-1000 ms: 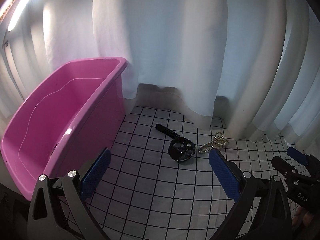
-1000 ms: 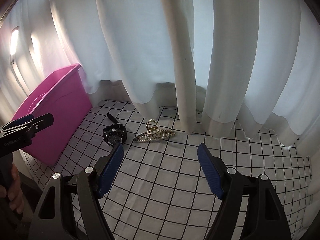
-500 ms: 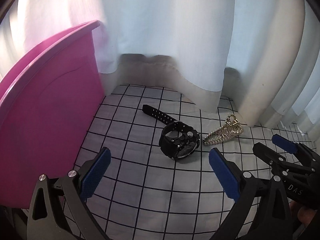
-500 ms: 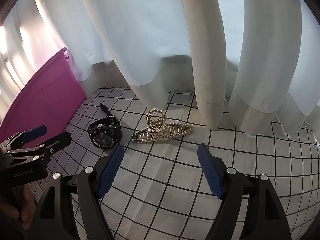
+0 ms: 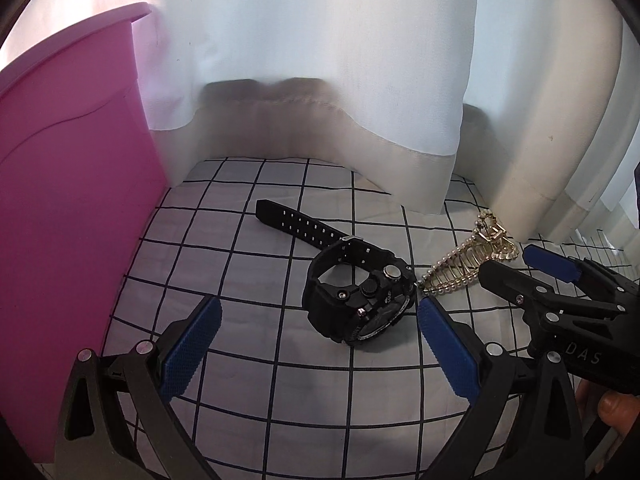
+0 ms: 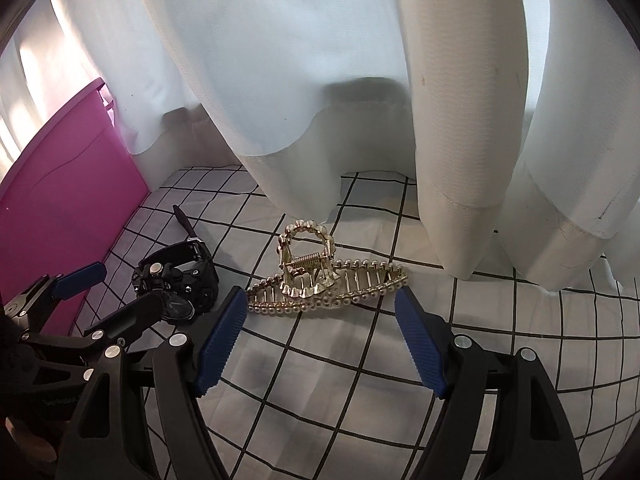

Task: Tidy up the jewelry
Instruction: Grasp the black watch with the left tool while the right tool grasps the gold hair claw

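1. Black wristwatch (image 5: 356, 300): lies on its side on the checked cloth (image 5: 240, 264) at centre frame in the left wrist view, one strap stretched flat toward the upper left, the dial facing the lower right. In the right wrist view it sits at left centre.
2. Gold hair claw (image 6: 320, 280): beaded, with a spring hinge and a looped handle standing up. It lies on the cloth at the centre of the right wrist view, just right of the watch; whether the two touch cannot be told.
3. Pink plastic tub (image 5: 68, 184): fills the left edge of both views, its wall standing on the cloth, apart from the watch.
4. White curtain (image 6: 320, 80): hangs across the upper half of both views, hems resting on the cloth behind the jewellery.
5. Left gripper (image 5: 316, 344): blue-padded fingers spread wide with nothing between the pads; the watch lies just beyond the tips, toward the right finger.
6. Right gripper (image 6: 322, 338): fingers likewise wide apart and empty, the claw lying just beyond the tips, spanning the gap.
7. Fingertip (image 5: 612, 404): part of a person's hand at the lower right of the left wrist view.
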Motion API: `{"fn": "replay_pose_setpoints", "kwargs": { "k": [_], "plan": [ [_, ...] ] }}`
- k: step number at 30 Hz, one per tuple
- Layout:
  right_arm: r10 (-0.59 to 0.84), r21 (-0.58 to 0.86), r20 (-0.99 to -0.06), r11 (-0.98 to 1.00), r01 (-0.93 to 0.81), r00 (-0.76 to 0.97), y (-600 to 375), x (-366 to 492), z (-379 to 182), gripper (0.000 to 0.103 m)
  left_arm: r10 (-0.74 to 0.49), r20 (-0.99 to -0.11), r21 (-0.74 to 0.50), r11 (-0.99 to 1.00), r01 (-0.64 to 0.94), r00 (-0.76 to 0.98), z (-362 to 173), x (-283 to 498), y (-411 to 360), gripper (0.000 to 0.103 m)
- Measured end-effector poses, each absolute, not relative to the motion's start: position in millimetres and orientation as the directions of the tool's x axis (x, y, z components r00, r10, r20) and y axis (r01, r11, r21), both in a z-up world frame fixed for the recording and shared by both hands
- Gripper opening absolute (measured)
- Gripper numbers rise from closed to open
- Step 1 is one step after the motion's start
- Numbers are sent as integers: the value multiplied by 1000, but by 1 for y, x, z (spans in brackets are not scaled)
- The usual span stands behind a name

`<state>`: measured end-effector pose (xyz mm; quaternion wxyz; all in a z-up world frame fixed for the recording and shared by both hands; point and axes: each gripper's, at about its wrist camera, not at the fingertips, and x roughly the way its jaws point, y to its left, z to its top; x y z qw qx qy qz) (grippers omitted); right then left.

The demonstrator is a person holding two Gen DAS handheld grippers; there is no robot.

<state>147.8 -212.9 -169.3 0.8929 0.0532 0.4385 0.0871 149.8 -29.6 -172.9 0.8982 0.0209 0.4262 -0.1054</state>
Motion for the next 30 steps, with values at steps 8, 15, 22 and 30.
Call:
{"fn": "replay_pose_setpoints", "kwargs": {
  "k": [8,15,22,30],
  "plan": [
    [186,170,-776,982,-84,602,-212,166,-183,73,-193,-761,-58,971,231,619,-180,160,-36,97],
    [135,118,-776,991,-68,616,-208,180,-187,73,-248,-741,-107,961,255,624,-186,167,-38,97],
    [105,77,-763,994,-71,637,-207,189,-193,73,-324,-741,-194,942,274,588,-197,178,-39,97],
    [104,73,-757,995,-74,645,-215,185,-192,71,-311,-756,-195,947,255,576,-207,176,-41,90]
  ]
}}
